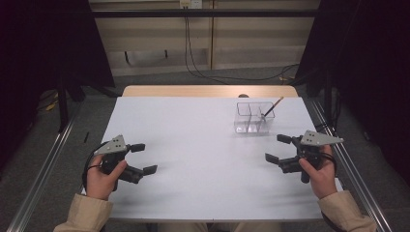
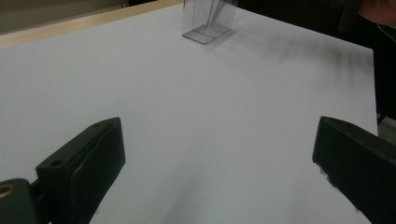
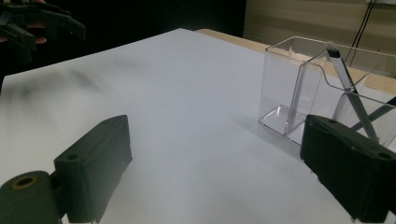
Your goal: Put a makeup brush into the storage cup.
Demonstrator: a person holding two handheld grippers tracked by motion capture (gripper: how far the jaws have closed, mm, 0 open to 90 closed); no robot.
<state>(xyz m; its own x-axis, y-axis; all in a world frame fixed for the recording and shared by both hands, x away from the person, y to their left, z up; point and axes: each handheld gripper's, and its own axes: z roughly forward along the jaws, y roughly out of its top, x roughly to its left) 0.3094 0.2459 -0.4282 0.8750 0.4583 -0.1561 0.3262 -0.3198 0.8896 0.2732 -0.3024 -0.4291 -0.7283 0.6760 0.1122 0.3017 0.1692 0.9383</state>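
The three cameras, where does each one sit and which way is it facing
High view: above the person's side, facing forward and down on the table; both hands and left gripper, right gripper show.
Left gripper view: looks between open jaws toward the clear organizer.
Right gripper view: between open jaws, organizer close, pen inside.
All share the organizer.

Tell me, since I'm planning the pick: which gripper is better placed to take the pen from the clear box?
Right. The right gripper sits open just below the box, whose pen leans toward that side. The left gripper, also open, is across the table.
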